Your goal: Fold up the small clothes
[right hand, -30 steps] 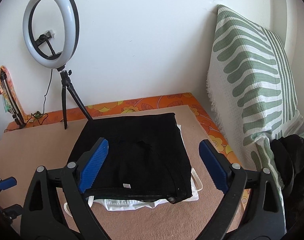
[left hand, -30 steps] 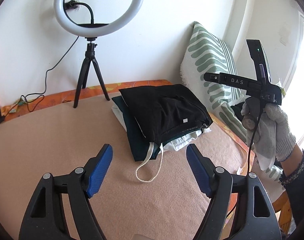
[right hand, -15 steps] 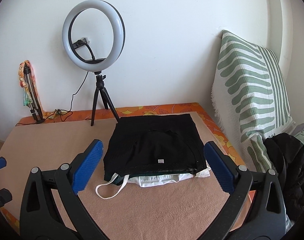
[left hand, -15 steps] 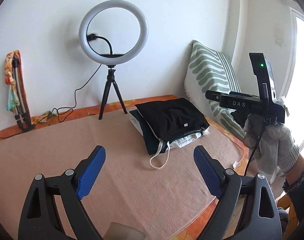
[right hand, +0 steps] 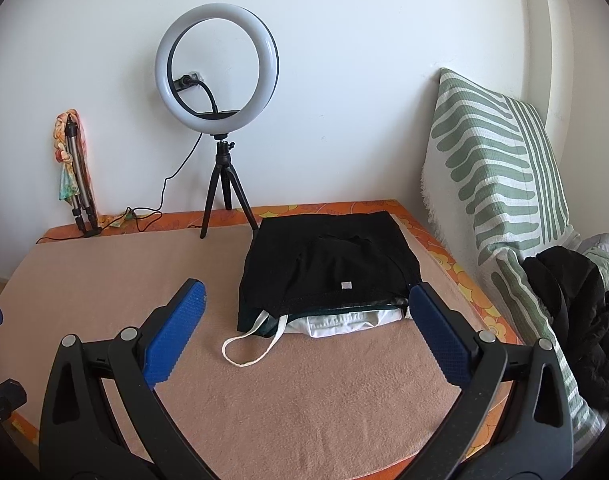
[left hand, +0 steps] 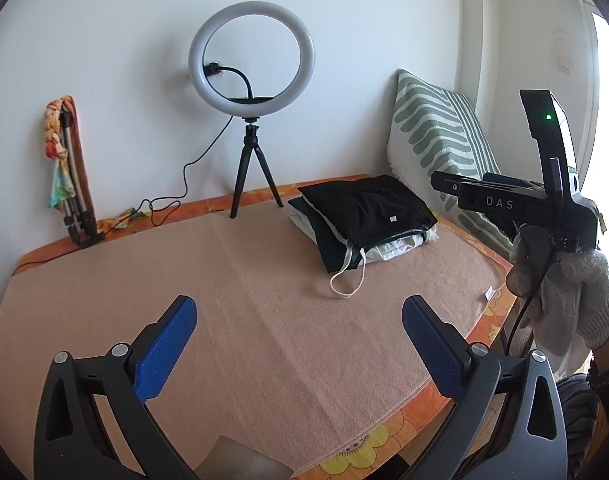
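Room: white wall behind, a ring light (right hand: 217,70) on a small tripod standing at the back edge, a green-striped pillow (right hand: 500,168) leaning against the right-hand wall.
Surface: I am working over a bench (left hand: 264,320) covered with a peach towel, an orange flowered cloth showing at its rim.
Stack: the folded clothes (right hand: 328,276) are lying toward the far right corner of the bench, a black piece on top, a dark green one and a white one under it, squared up as a finished pile would be.
Loop: a white strap (right hand: 248,344) is trailing from the front of the stack onto the towel, probably a drawstring or tote handle left loose.
Left tongs: my left tongs (left hand: 300,332) are standing wide apart, having just been opening, with nothing between them but bare towel; the stack is lying well ahead and to the right.
Right tongs: my right tongs (right hand: 306,328) are also spread wide and gripping nothing; the near edge of the stack and the strap are sitting just ahead, between the two blue pads yet untouched.
Right hand: my gloved hand (left hand: 564,292) is holding the right tool off the bench's right edge.
Waiting pile: dark unfolded garments (right hand: 576,312) are heaped beside the pillow, likely next.
Judgement: I am probably between garments, hands free for the next pick.
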The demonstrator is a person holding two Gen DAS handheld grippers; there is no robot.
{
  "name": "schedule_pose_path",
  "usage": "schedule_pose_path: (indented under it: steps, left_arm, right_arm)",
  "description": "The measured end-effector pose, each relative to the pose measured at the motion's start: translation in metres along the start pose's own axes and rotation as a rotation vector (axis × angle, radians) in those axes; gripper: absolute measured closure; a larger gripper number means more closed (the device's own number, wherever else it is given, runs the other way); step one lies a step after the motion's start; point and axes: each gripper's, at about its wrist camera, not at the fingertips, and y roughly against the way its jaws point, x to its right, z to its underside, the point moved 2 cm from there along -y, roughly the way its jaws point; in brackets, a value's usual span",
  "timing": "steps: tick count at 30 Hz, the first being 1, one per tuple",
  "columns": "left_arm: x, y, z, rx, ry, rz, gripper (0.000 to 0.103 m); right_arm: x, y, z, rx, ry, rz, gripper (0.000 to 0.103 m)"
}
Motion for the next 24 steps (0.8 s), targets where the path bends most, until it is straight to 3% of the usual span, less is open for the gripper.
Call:
schedule_pose_path:
  steps: [24]
  left_arm:
    - [-0.029,-0.01,0.03,-0.021,0.019,-0.069,0.001]
  right_arm:
    - [-0.023,-0.012,0.042,0.01,-0.063,0.026,0.0]
